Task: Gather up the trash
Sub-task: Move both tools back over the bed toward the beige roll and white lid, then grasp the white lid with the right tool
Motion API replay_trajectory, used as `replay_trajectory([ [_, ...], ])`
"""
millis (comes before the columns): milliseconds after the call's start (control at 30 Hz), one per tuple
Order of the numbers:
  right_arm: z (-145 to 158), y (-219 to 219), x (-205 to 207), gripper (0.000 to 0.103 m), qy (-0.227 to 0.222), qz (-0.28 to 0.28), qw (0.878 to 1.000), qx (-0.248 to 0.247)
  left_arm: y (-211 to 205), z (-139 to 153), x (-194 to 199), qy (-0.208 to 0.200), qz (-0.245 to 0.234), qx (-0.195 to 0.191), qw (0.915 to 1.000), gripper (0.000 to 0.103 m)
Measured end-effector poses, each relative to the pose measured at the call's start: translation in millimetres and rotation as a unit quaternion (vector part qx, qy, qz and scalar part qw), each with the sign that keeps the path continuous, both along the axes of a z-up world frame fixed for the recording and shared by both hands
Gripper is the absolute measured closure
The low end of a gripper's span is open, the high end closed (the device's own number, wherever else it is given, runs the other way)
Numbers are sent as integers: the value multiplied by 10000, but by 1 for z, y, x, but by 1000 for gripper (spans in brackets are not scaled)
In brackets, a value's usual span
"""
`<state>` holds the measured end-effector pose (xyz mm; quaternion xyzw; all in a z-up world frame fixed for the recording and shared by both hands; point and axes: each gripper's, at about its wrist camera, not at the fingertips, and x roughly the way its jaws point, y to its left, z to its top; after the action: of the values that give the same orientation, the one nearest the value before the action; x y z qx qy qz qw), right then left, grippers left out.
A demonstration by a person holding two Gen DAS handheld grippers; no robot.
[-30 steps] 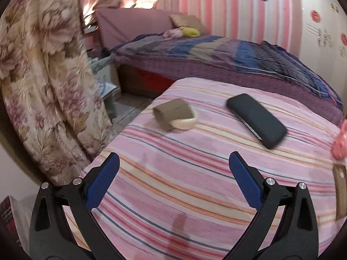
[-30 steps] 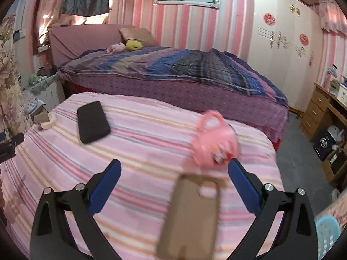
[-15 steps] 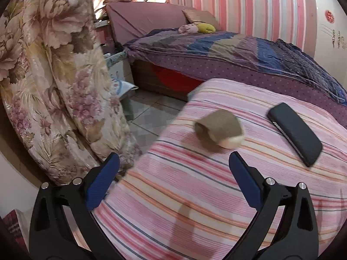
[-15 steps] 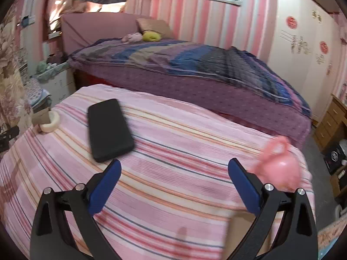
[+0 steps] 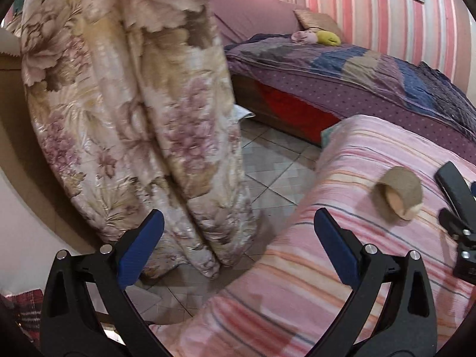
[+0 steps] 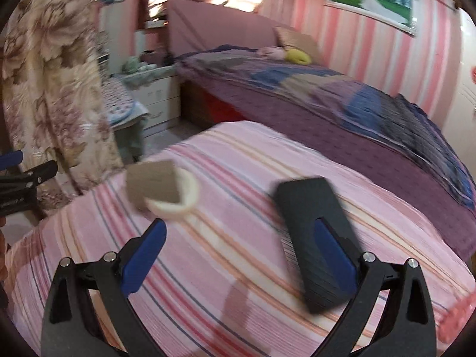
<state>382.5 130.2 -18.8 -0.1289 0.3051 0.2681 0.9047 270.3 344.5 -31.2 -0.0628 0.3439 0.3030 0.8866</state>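
Note:
A brown cardboard tube point(image 6: 153, 182) lies against a cream tape ring point(image 6: 181, 196) on the pink striped bed point(image 6: 238, 163); the tube also shows in the left wrist view point(image 5: 398, 192). My right gripper point(image 6: 238, 253) is open and empty above the bed, short of the tube and ring. A black case point(image 6: 315, 238) lies under its right finger and shows in the left wrist view point(image 5: 455, 184). My left gripper point(image 5: 238, 247) is open and empty, over the bed's left edge and the tiled floor point(image 5: 267, 163).
A floral curtain point(image 5: 134, 104) hangs left of the bed. A second bed with a purple and blue quilt point(image 6: 327, 89) stands behind. A white drawer unit point(image 6: 151, 98) is by the far wall. A pink object point(image 6: 458, 318) lies at the bed's right edge.
Both grippers have swung left. The left view now faces the curtain and floor. The tube and ring have come near the middle of the right view. The pink bag and brown phone case have left it.

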Motion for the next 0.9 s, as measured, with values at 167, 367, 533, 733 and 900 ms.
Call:
replay_trajectory([
  [167, -11, 48, 10, 7, 127, 321, 9992, -201, 18, -1, -6, -106, 155, -370, 9991, 6],
  [367, -23, 70, 27, 12, 589, 499, 9970, -96, 13, 1, -6, -123, 71, -343, 9993, 6],
  [533, -29, 72, 28, 35, 665, 619, 9957, -162, 4, 2, -6, -148, -28, -312, 9994, 6],
  [733, -17, 42, 9, 42, 437, 557, 9975, -67, -1, 4, -4, -177, -125, -381, 9990, 6],
  [900, -5, 1, -20, 42, 248, 353, 9990, -95, -11, 4, -1, -221, -345, -553, 9976, 6],
])
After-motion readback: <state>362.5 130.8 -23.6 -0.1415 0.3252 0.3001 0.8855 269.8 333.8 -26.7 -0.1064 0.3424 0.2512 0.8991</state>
